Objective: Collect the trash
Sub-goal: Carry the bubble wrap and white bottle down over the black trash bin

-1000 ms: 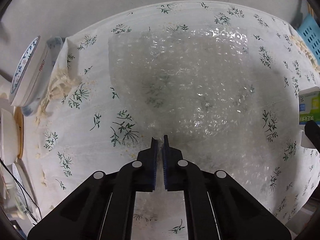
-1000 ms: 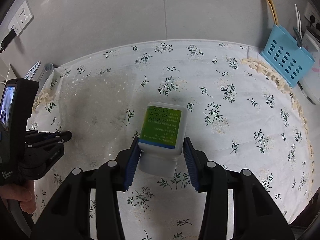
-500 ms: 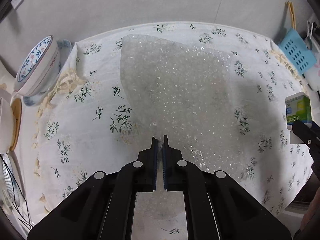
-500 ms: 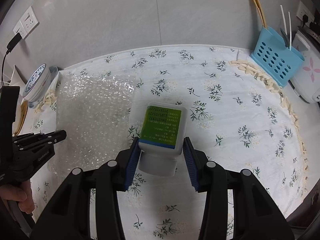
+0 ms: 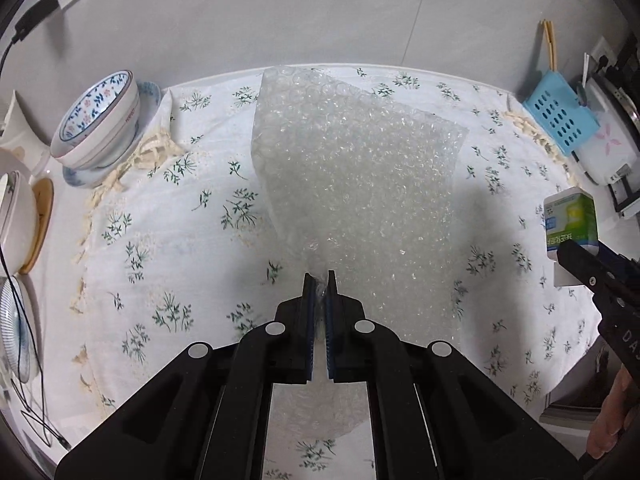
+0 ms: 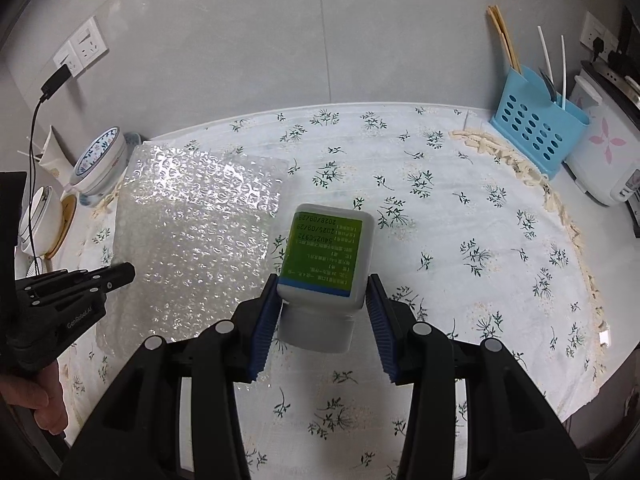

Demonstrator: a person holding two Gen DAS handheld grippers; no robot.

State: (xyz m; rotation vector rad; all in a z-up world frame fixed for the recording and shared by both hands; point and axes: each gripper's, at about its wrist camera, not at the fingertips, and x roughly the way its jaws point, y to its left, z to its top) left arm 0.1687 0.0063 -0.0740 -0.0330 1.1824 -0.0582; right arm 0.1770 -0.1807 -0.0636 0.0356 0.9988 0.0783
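My left gripper (image 5: 320, 280) is shut on the near edge of a clear bubble wrap sheet (image 5: 356, 184) and holds it lifted above the floral tablecloth (image 5: 160, 272). The sheet also shows in the right wrist view (image 6: 196, 232), with the left gripper (image 6: 120, 274) at its left edge. My right gripper (image 6: 322, 300) is shut on a white plastic bottle with a green label (image 6: 326, 256), held above the cloth. The bottle also shows at the right of the left wrist view (image 5: 570, 222).
Stacked patterned bowls (image 5: 98, 120) and plates (image 5: 16, 220) stand at the left edge. A blue utensil holder (image 6: 536, 128) with chopsticks and a white appliance (image 6: 600, 160) stand at the back right. A wall (image 6: 320, 40) with sockets runs behind the table.
Both grippers have risen and pulled back from the table. The bubble wrap has lifted off the cloth with the left gripper, and the bottle has stayed in the right one.
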